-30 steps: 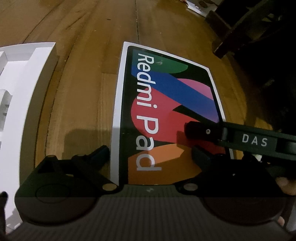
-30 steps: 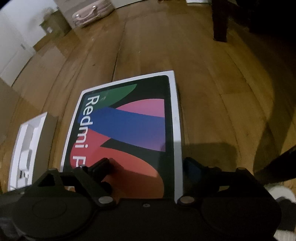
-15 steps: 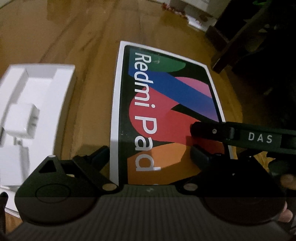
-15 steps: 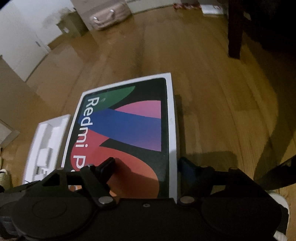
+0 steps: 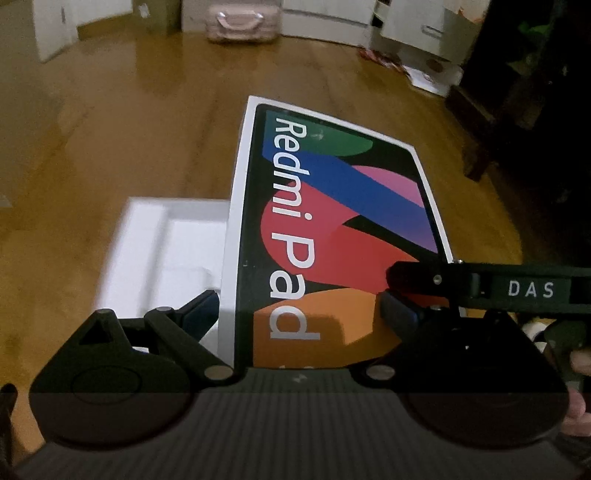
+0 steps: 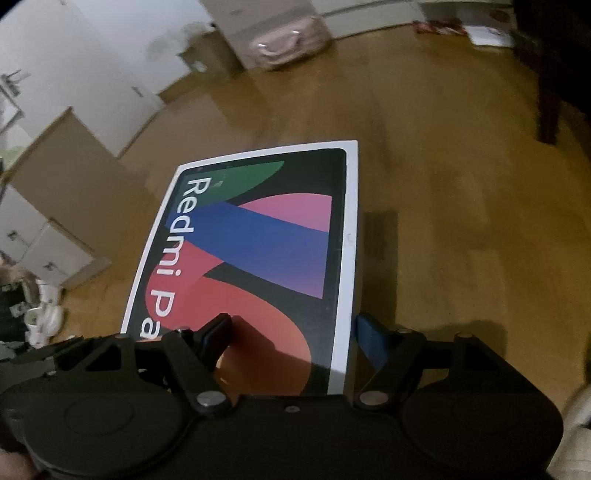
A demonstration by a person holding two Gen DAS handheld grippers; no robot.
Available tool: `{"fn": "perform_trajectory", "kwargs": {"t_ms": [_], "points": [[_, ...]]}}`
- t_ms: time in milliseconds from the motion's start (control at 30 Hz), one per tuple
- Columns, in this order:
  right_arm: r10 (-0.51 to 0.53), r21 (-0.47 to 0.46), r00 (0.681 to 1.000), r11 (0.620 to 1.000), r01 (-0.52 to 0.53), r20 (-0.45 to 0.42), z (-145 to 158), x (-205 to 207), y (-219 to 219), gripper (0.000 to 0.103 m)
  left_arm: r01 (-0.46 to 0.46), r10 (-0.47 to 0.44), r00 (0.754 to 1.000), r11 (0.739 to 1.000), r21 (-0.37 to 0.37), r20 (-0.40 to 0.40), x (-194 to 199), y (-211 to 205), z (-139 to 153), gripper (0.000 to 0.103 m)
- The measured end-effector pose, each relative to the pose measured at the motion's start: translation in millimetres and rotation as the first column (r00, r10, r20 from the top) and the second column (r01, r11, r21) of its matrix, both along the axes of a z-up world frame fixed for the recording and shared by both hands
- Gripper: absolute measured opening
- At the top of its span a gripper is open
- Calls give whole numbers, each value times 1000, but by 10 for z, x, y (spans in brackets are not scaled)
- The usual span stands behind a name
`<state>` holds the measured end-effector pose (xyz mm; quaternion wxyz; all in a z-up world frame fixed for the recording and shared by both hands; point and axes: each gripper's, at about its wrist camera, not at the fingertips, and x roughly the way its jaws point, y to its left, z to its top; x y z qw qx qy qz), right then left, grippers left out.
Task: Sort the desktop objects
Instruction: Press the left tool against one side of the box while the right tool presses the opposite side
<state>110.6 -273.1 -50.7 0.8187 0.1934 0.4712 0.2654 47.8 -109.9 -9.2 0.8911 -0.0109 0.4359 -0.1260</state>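
A flat Redmi Pad box lid (image 5: 332, 236) with a colourful print and white rim is held up off the wooden floor, tilted; it also fills the right wrist view (image 6: 266, 258). My left gripper (image 5: 299, 310) is shut on its near left edge. My right gripper (image 6: 295, 332) is shut on its near right edge, and its finger marked DAS (image 5: 480, 284) lies over the lid in the left wrist view. A white box tray (image 5: 162, 251) with inner compartments lies on the floor below, partly hidden by the lid.
A pink case (image 5: 240, 18) and white cabinets (image 5: 413, 22) stand at the far wall. A dark furniture leg (image 6: 546, 110) stands at the right. A cardboard panel (image 6: 70, 173) and white cups (image 6: 44, 317) are at the left.
Both grippers have lifted the lid off the floor and tilted it up. The white tray has come under its left side, and more of the room shows.
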Motion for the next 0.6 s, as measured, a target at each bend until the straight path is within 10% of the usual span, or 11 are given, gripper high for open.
{"fn": "perform_trajectory", "kwargs": {"t_ms": [600], "points": [[39,112,998,993,-34,-42,-75,-26,873,78,-185,181,982,979,-88,-49,233,915,-345,95]]}}
